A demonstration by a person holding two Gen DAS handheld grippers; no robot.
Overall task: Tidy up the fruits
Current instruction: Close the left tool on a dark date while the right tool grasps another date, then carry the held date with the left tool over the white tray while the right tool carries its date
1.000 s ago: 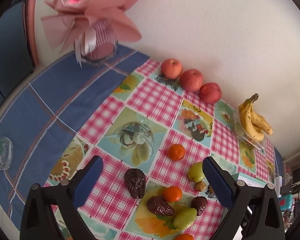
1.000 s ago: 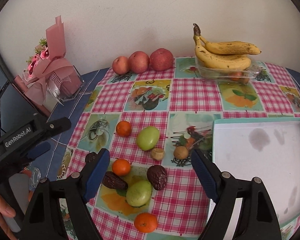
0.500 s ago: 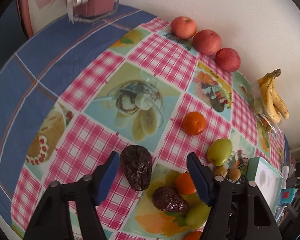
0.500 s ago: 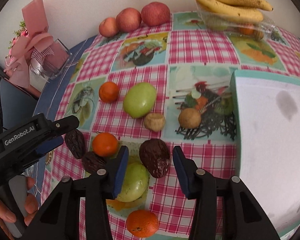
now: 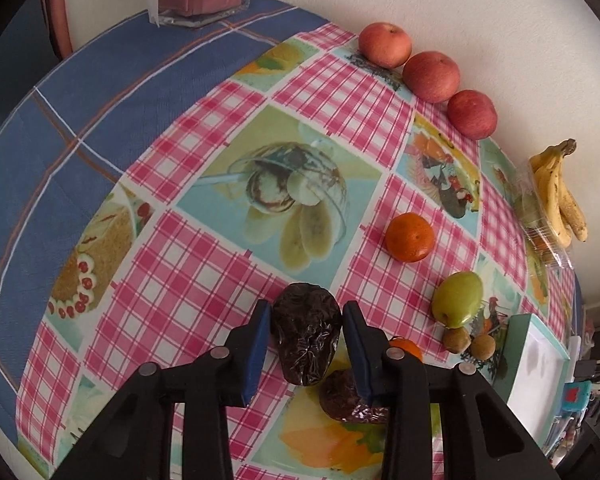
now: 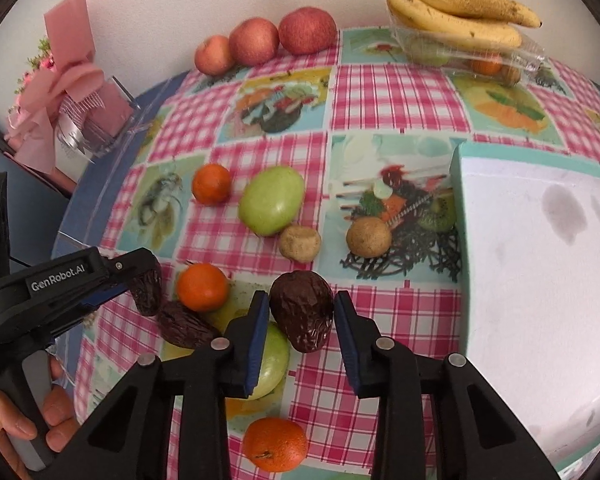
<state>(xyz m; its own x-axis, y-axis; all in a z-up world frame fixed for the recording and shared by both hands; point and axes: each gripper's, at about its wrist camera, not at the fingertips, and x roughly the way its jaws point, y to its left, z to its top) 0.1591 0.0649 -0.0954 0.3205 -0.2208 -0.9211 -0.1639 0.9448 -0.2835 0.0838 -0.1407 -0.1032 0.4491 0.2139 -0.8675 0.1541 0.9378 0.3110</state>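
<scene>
Both grippers nearly pinched dates
Left gripper (image 5: 305,338) and right gripper (image 6: 301,320) each narrowly straddled a date; the tray (image 6: 458,184) edge sat close right.

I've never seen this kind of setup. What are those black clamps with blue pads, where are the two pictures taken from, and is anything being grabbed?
There is no robot here. A person holds a two-finger gripper in each hand, and each gripper carries a fisheye camera looking along its fingers. The left gripper and the right gripper each bracket a dark wrinkled fruit; whether the pads already press cannot be told. On the checked tablecloth lie oranges, green fruits, apples, bananas on a clear box, and a white tray.
</scene>
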